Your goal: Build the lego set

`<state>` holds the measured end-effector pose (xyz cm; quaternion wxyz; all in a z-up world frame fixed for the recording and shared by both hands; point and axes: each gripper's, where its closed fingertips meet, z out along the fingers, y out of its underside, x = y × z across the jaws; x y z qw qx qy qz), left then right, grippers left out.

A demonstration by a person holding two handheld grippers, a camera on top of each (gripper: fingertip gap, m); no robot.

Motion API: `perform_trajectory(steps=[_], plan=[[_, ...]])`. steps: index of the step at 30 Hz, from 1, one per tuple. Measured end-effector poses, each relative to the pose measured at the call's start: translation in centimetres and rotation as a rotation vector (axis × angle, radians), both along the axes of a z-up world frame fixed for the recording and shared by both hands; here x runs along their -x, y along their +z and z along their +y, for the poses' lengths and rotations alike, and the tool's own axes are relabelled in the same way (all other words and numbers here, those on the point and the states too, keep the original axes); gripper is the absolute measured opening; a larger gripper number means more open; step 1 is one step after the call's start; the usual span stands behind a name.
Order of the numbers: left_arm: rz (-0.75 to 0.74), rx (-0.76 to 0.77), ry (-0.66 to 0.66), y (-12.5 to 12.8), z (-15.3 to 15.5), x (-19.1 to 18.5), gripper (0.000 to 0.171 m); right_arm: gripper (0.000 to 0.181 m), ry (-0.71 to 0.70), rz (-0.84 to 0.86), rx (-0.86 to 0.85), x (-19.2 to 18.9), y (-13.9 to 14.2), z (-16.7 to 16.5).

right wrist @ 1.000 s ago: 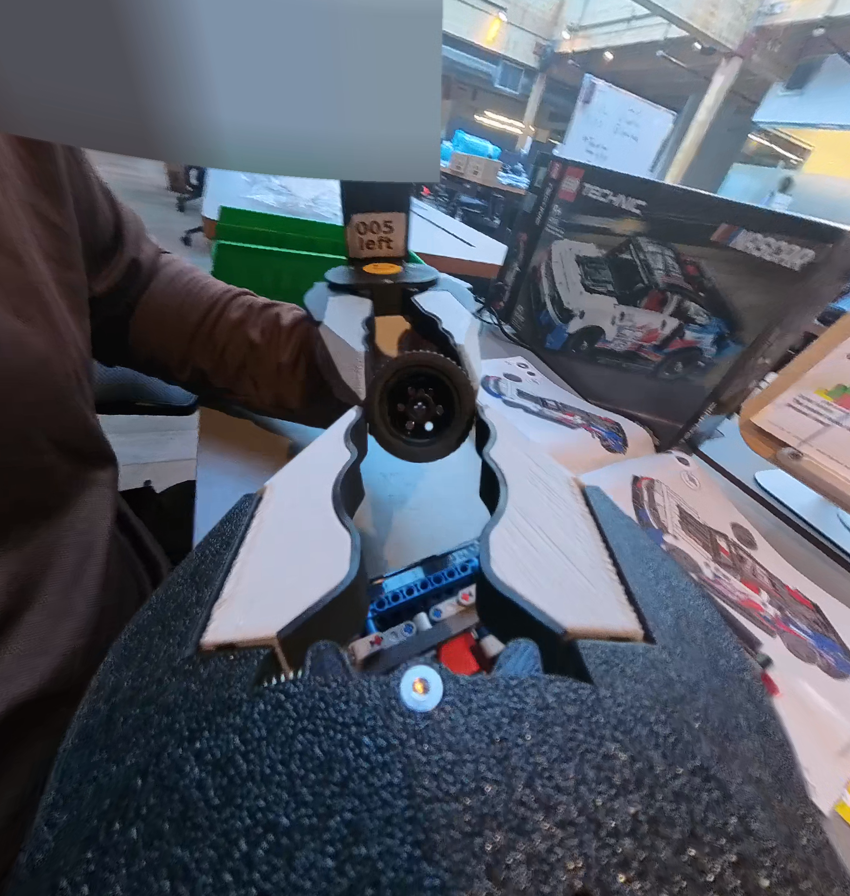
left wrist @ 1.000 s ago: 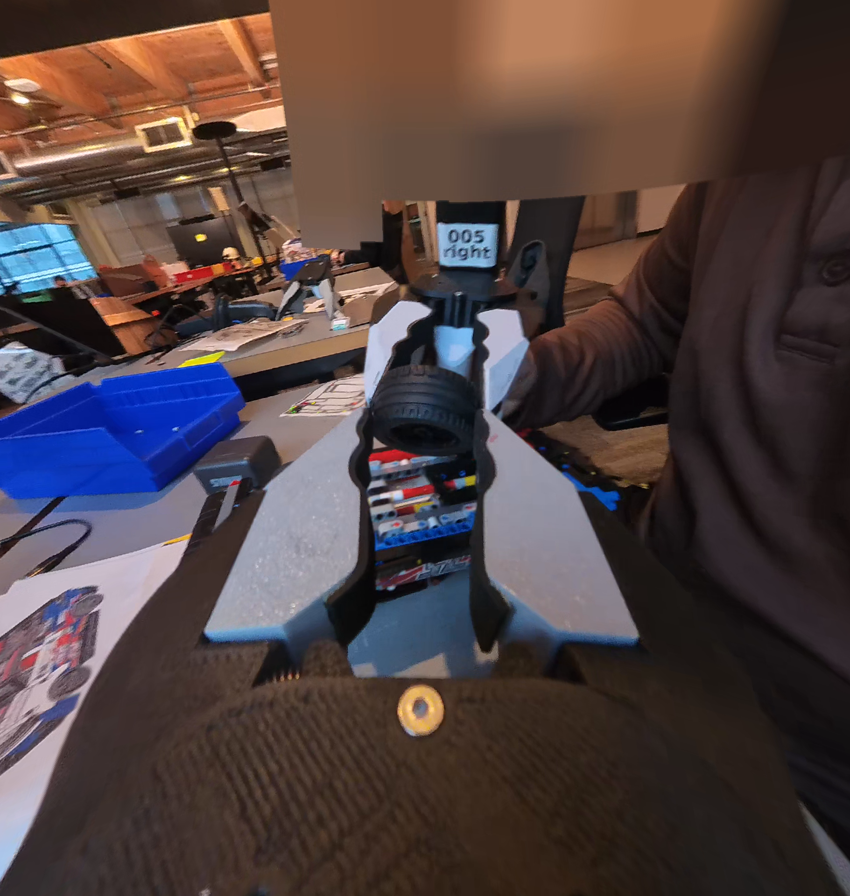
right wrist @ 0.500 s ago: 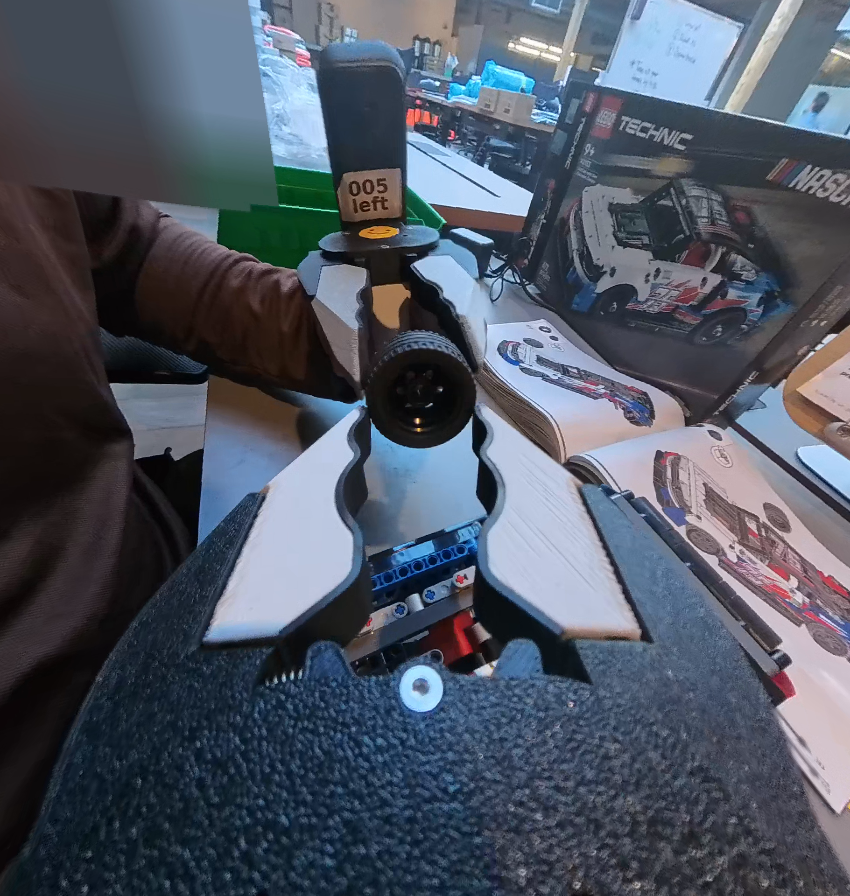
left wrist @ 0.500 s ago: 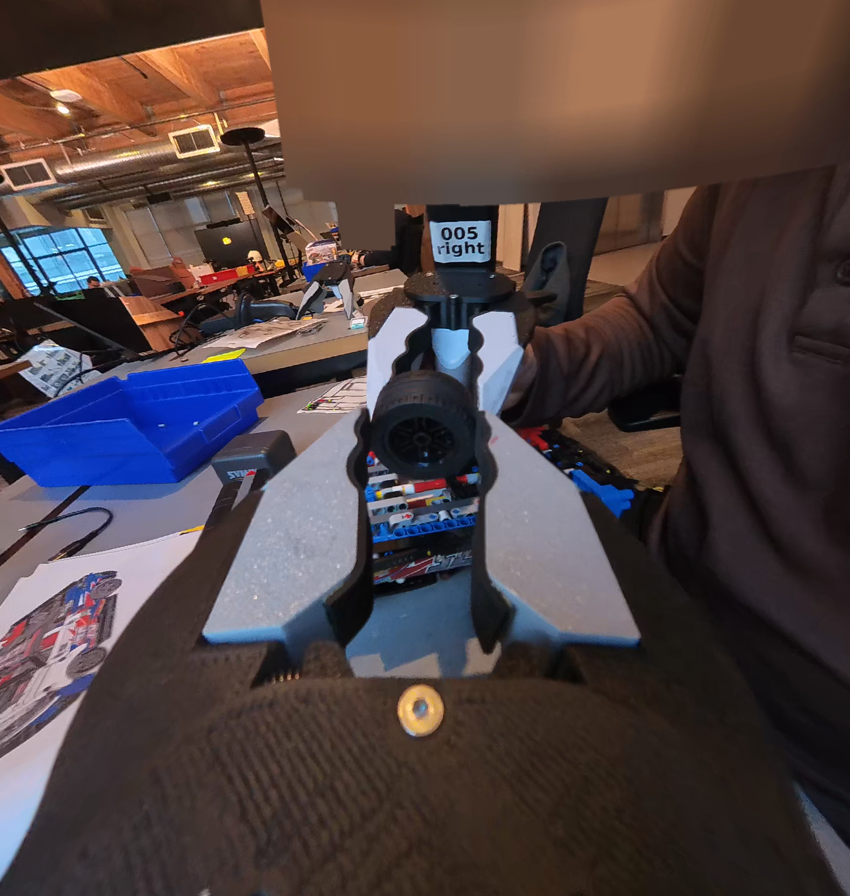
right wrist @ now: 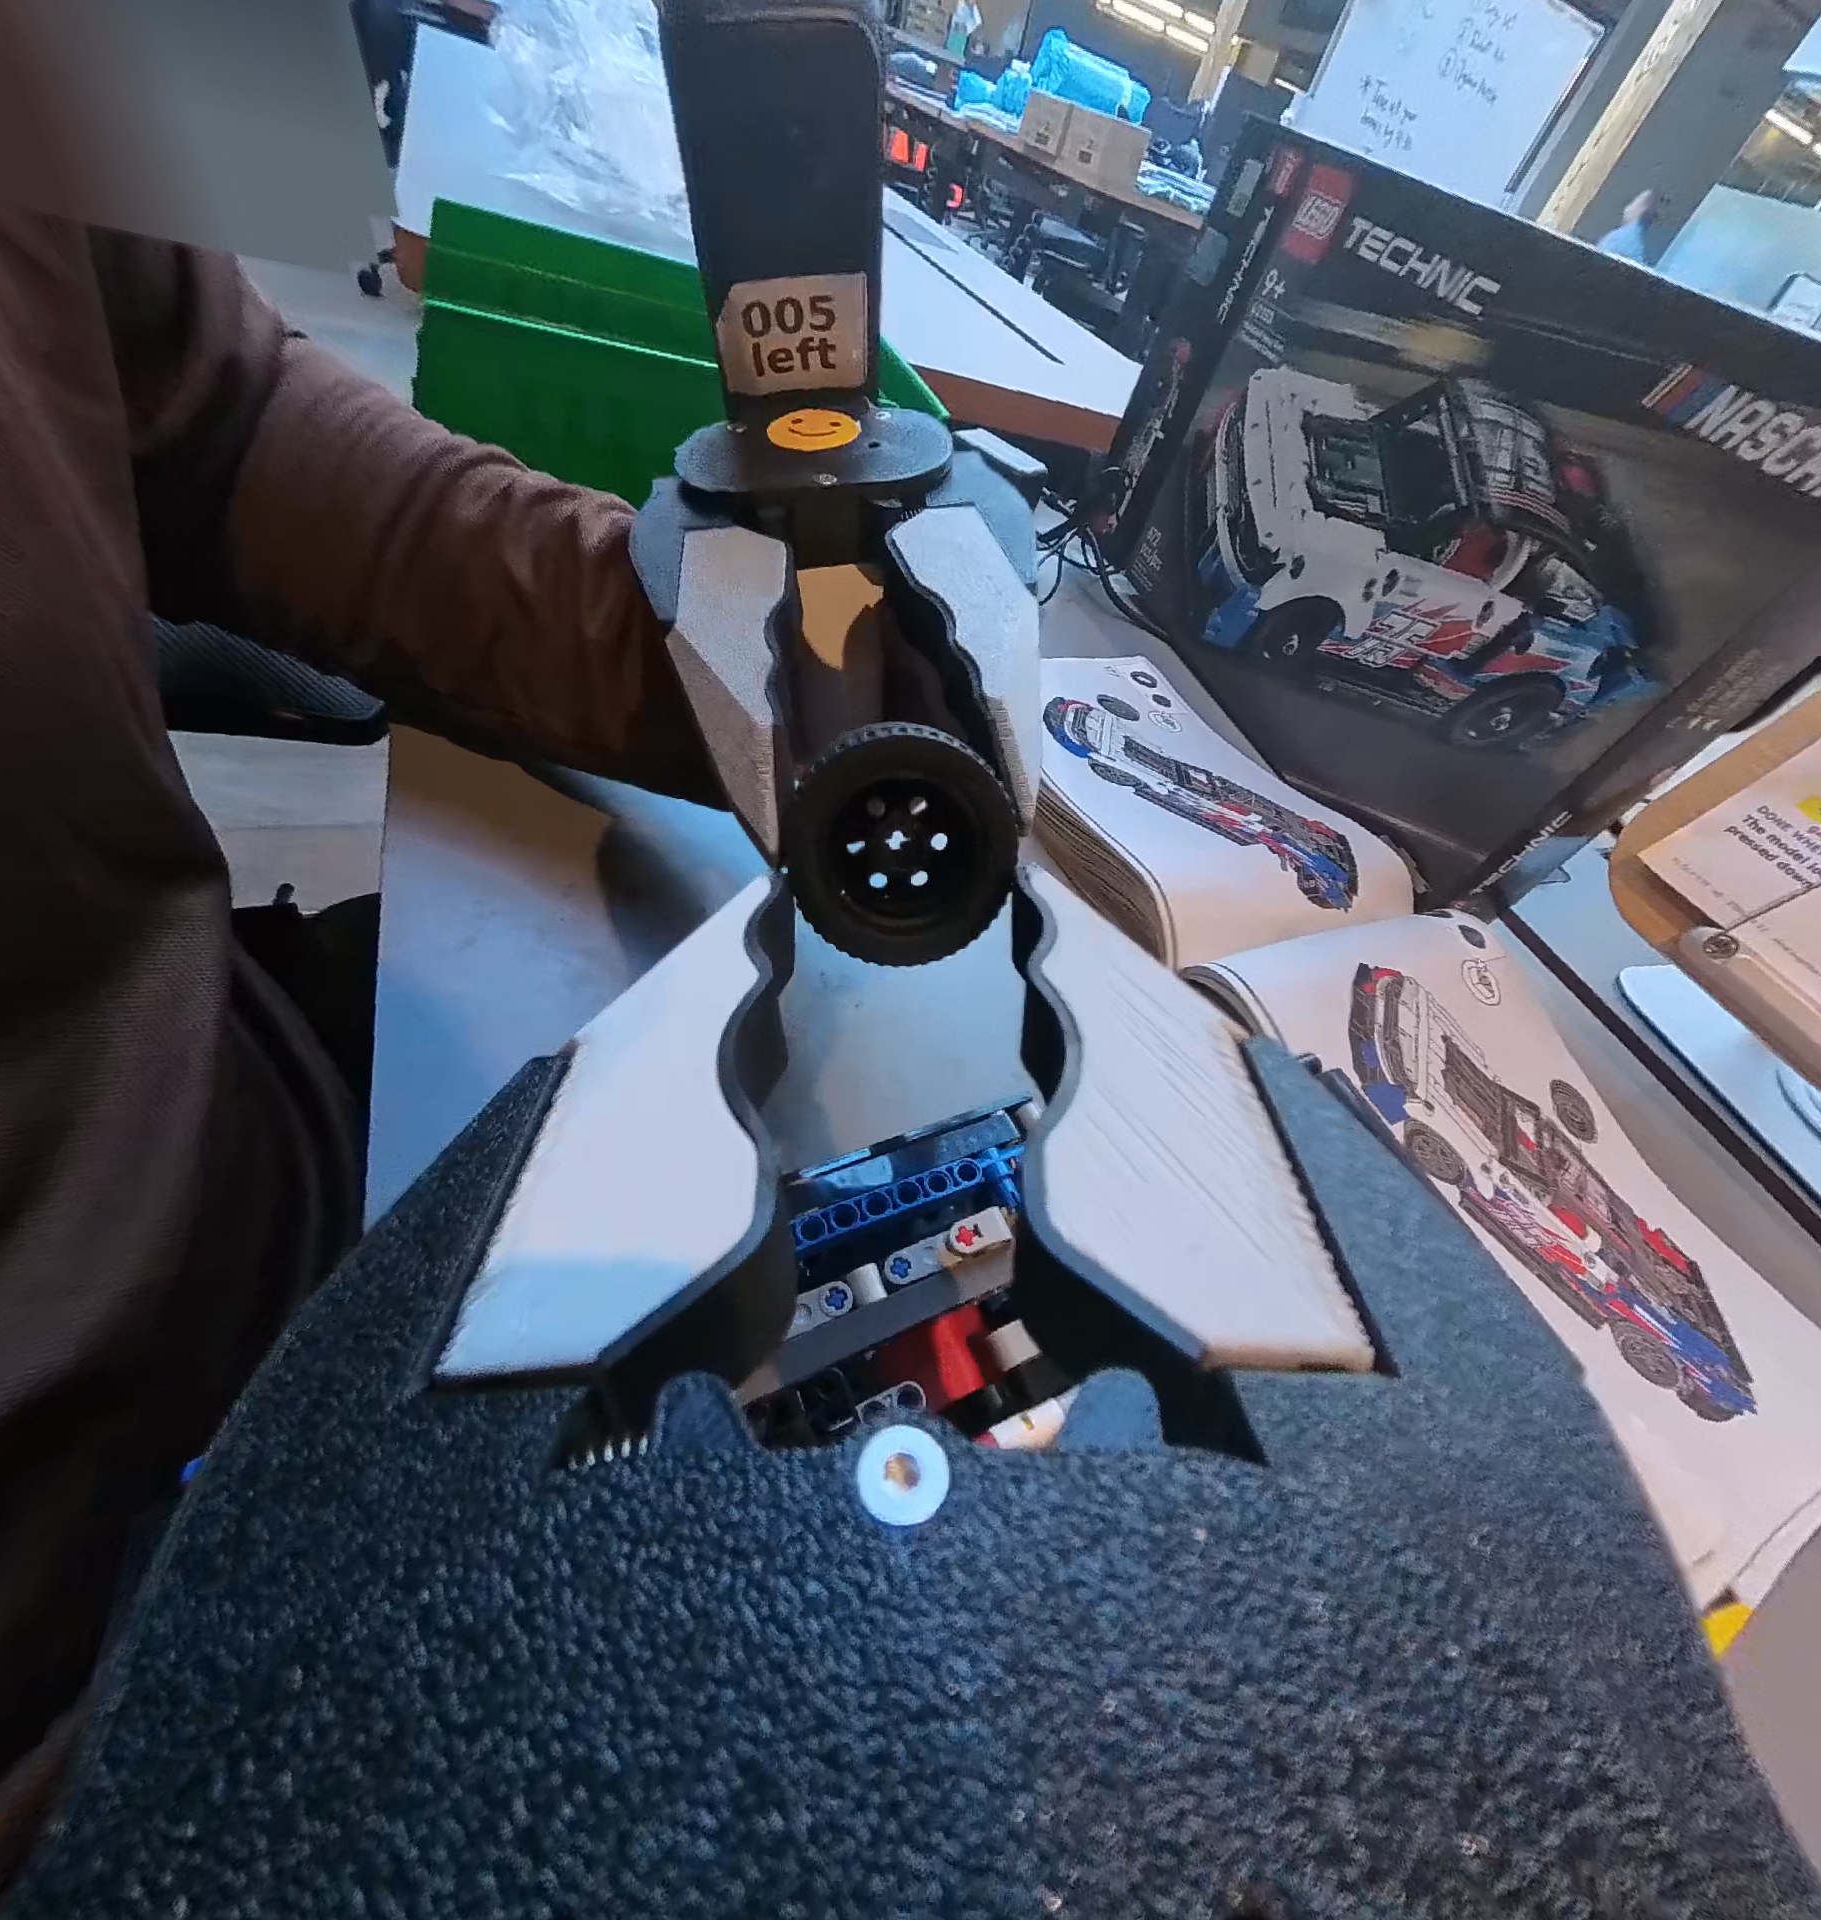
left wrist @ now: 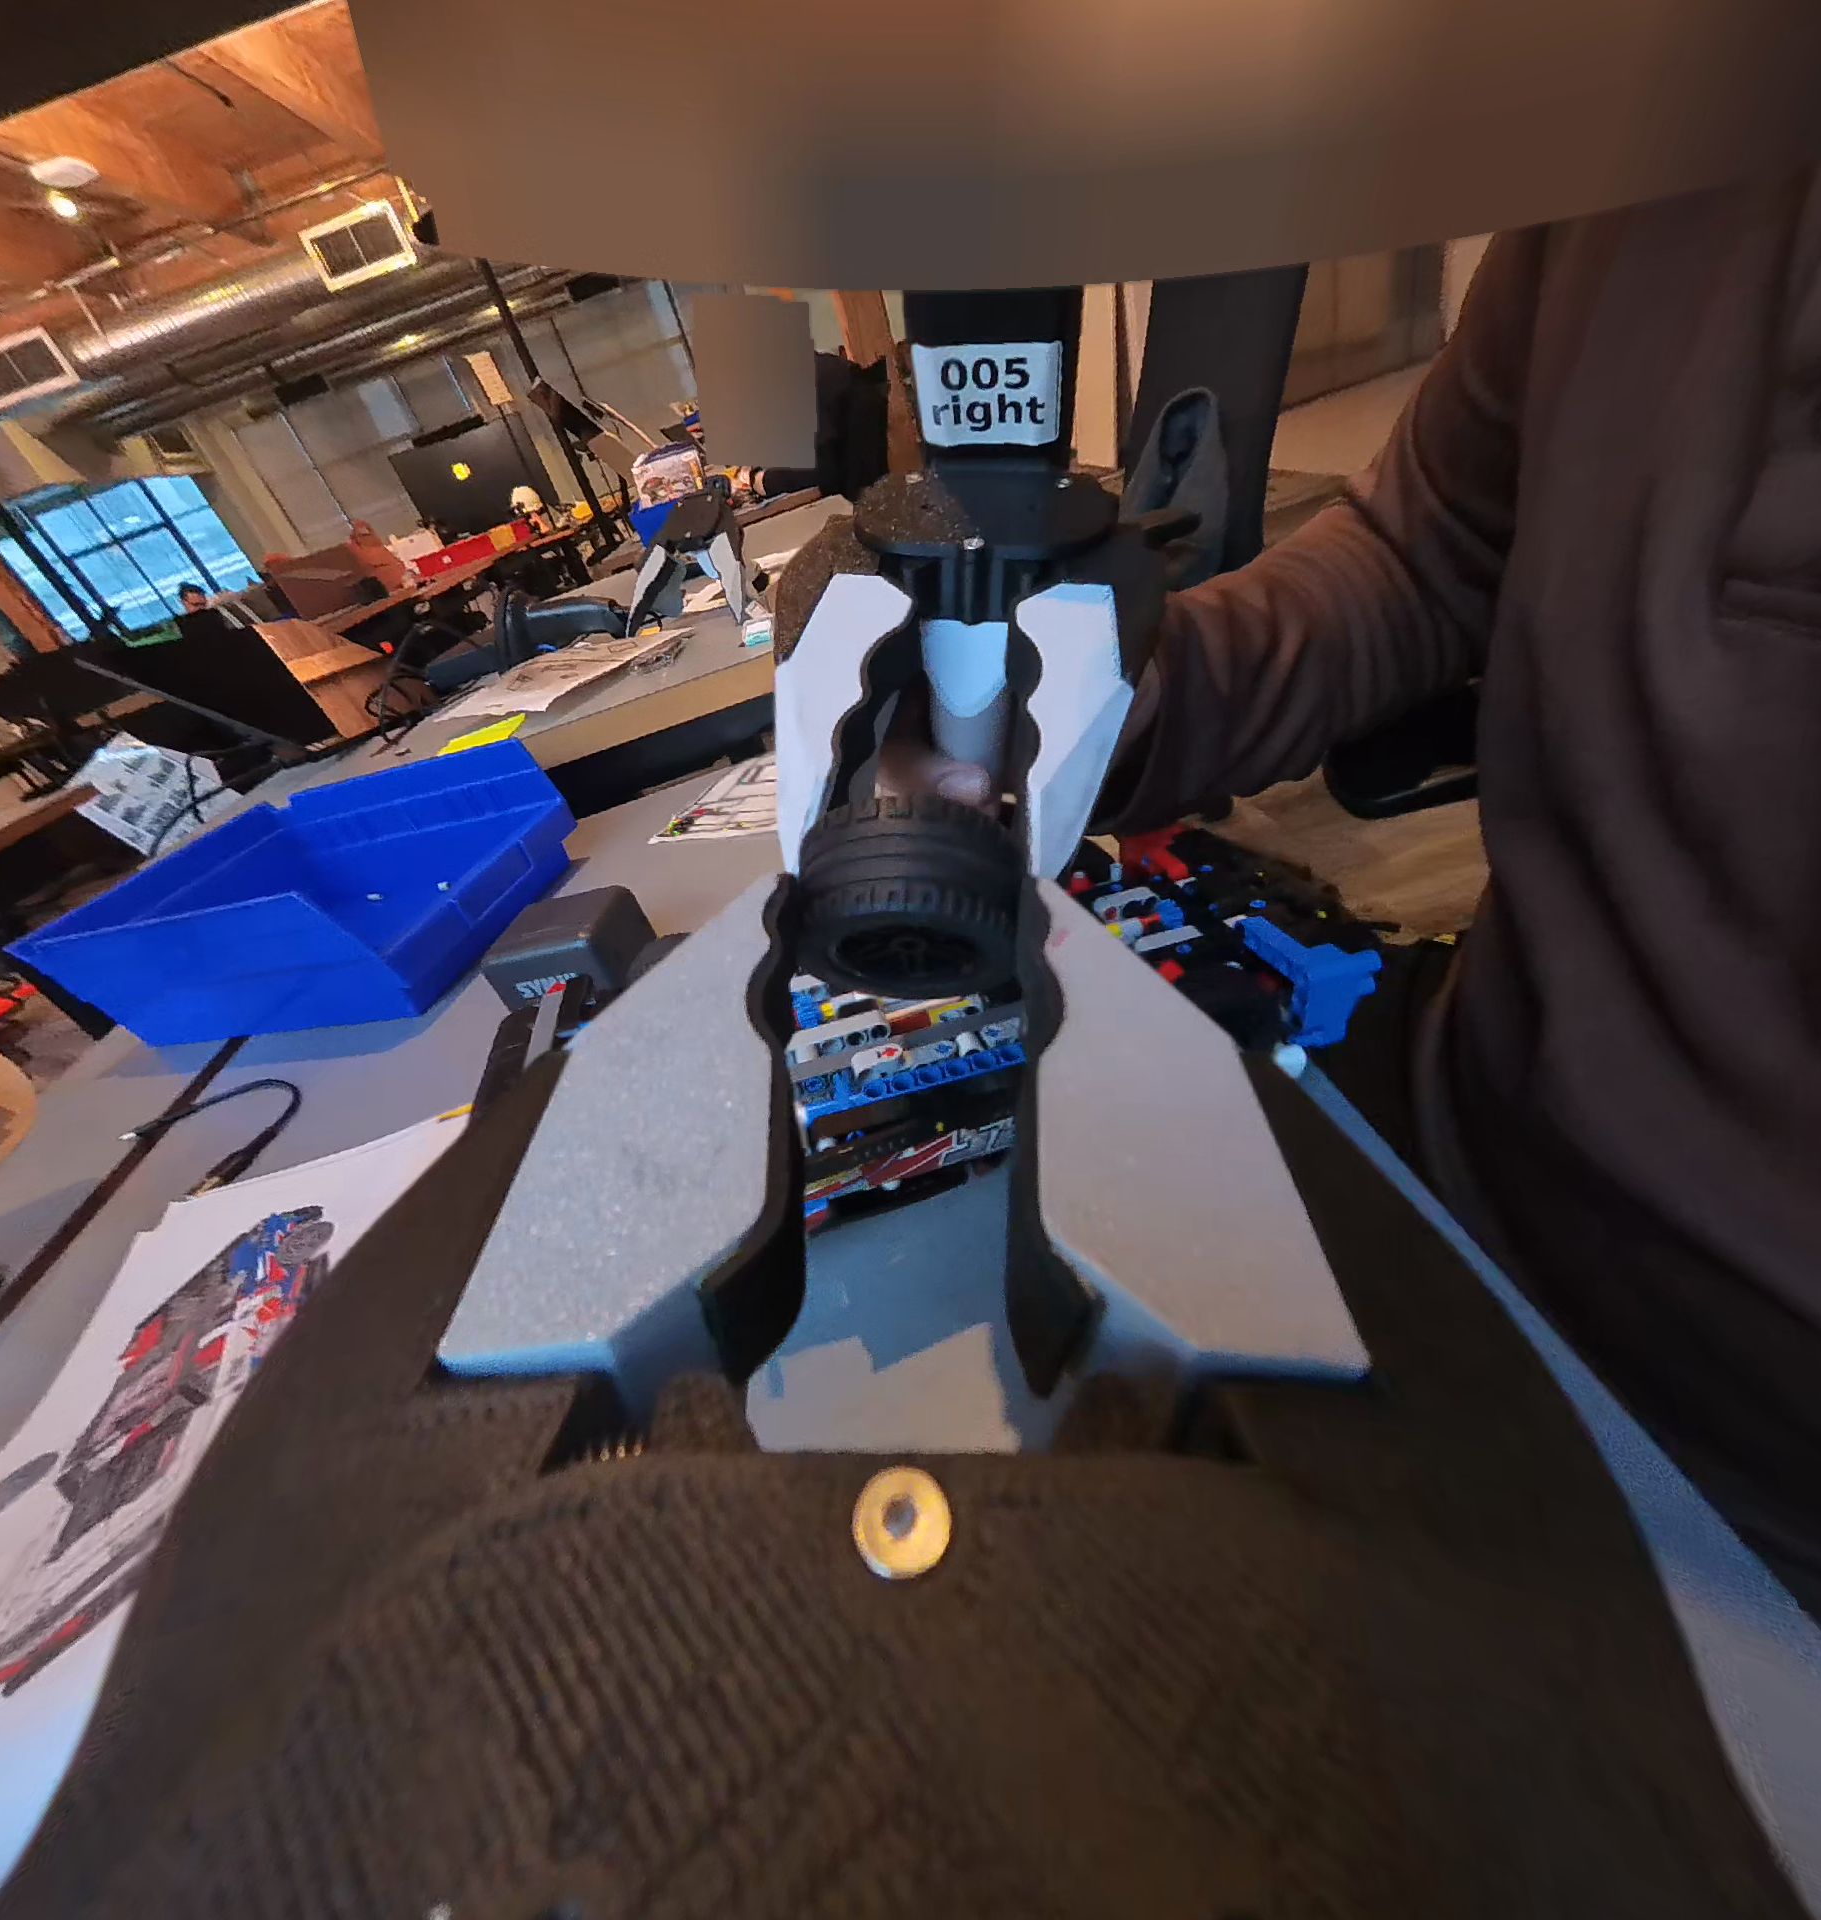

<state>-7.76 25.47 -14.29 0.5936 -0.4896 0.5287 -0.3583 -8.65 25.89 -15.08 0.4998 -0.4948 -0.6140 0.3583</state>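
The wheel point(right wrist: 903, 854) sits at frame centre in both views, in the air above the chassis point(left wrist: 901, 1081), pinched between the tips of both grippers at once. The left gripper point(left wrist: 901, 909) has its fingers clamped on the tyre's sides; the right gripper point(right wrist: 901, 914), facing it, likewise has its fingers closed against the tyre, though which of the two carries the load cannot be told. Likely fault: the tyre is round and rubbery, and contact is only at the fingertips, so if either grip loosens or the grippers twist against each other, the wheel may roll out and drop onto the chassis or table point(left wrist: 386, 1081). A tilted wheel would also miss its axle. In the left wrist view, the blue bin point(left wrist: 293, 904) at centre left appears nearly empty, showing only two tiny specks. In the right wrist view, the green bin point(right wrist: 553, 384) at upper left hides its contents; the set box point(right wrist: 1508, 520) stands at upper right, above the open manuals point(right wrist: 1249, 831).
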Motion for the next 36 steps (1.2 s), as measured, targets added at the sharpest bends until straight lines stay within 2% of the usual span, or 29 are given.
perform_trajectory(steps=[3, 5, 7, 10, 13, 16, 19, 22, 28, 32, 36], plan=[[-0.010, -0.030, 0.020, -0.8, 0.8, 0.5, 0.038, 0.035, -0.022, -0.053, -0.040, -0.4, -0.3, 0.5], [-0.008, 0.032, 0.064, -1.8, 2.3, 1.3, 0.038, 0.032, -0.093, -0.073, -0.088, -2.1, 0.2, 2.7], [-0.007, 0.101, 0.098, -2.7, 3.6, 1.9, 0.039, 0.030, -0.199, -0.077, -0.048, -5.0, 0.7, 6.2], [-0.001, 0.117, 0.121, -4.0, 5.0, 2.4, 0.038, 0.031, -0.294, -0.046, 0.173, -9.8, 0.1, 10.7], [0.048, 0.130, 0.135, -5.4, 6.3, 2.8, 0.039, 0.032, -0.298, -0.062, 0.501, -12.7, -3.2, 12.7], [0.053, 0.098, 0.122, -5.4, 7.0, 3.2, 0.038, 0.028, -0.189, -0.068, 0.800, -12.7, -6.2, 11.3], [0.133, 0.079, 0.122, -6.4, 7.6, 3.3, 0.039, 0.023, -0.071, -0.100, 0.927, -12.1, -7.8, 8.6], [0.160, 0.062, 0.090, -6.8, 7.6, 3.0, 0.038, 0.026, -0.050, -0.075, 0.968, -11.7, -7.8, 7.9], [0.244, 0.052, 0.104, -8.0, 8.4, 3.2, 0.039, 0.027, -0.045, -0.087, 0.931, -11.6, -7.9, 7.2], [0.227, 0.081, 0.080, -7.8, 7.8, 2.5, 0.039, 0.021, 0.010, -0.094, 0.953, -11.4, -8.2, 6.0], [0.224, 0.138, 0.040, -7.9, 7.3, 2.6, 0.038, 0.024, 0.061, -0.087, 0.983, -11.6, -8.0, 5.7]])
